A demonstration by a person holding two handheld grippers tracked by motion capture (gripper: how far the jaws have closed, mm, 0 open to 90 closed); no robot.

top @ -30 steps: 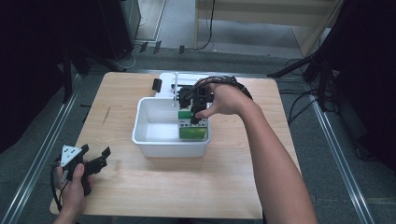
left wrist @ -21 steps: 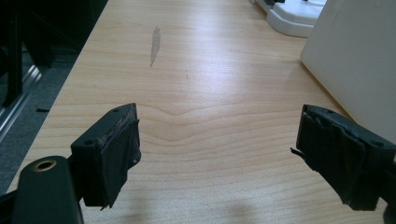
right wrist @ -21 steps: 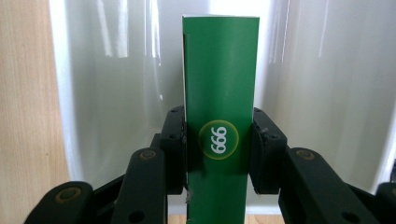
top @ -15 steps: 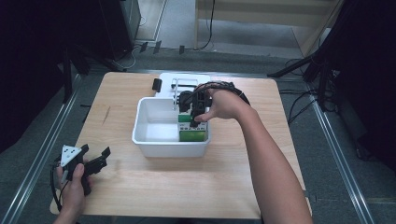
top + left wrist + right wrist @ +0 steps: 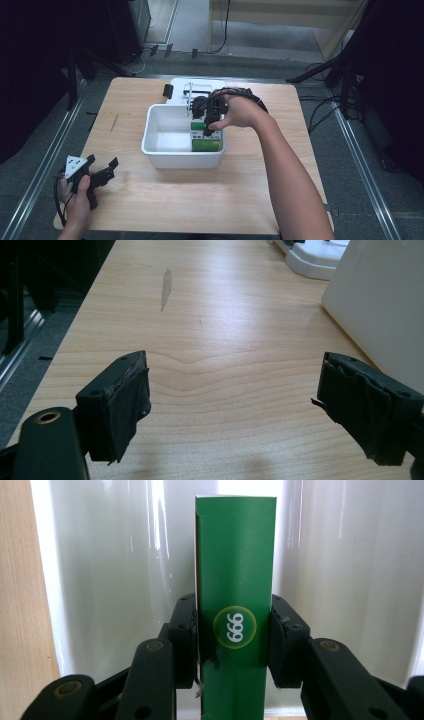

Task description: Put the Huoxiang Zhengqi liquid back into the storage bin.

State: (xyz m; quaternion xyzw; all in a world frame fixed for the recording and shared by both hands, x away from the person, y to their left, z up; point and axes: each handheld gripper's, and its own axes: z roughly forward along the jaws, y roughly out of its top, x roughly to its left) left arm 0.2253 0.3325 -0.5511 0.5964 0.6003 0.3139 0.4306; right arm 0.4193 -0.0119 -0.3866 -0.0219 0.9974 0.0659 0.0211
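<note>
- Pinching a green box [image 5: 235, 625] by its two broad faces, the right claw [image 5: 234, 640] hangs over the white tub [image 5: 165, 150]; the box stands upright between the pads, inside the tub's right end.
- Looks light, thin cardboard: stiff along the edges, easily dented mid-face, so a gentle squeeze near the middle suits it.
- Tub walls rise close on either side of the claw; free room lies straight up.
- Left claw [image 5: 235, 405] rests spread, holding nothing, over bare table [image 5: 210, 330], the tub wall just beside it.

In the right gripper view, the green carton [image 5: 235, 605] at the centre of the frame carries a white "999" inside a yellow-ringed green circle, seen upside down as "666". No other writing is legible anywhere.
</note>
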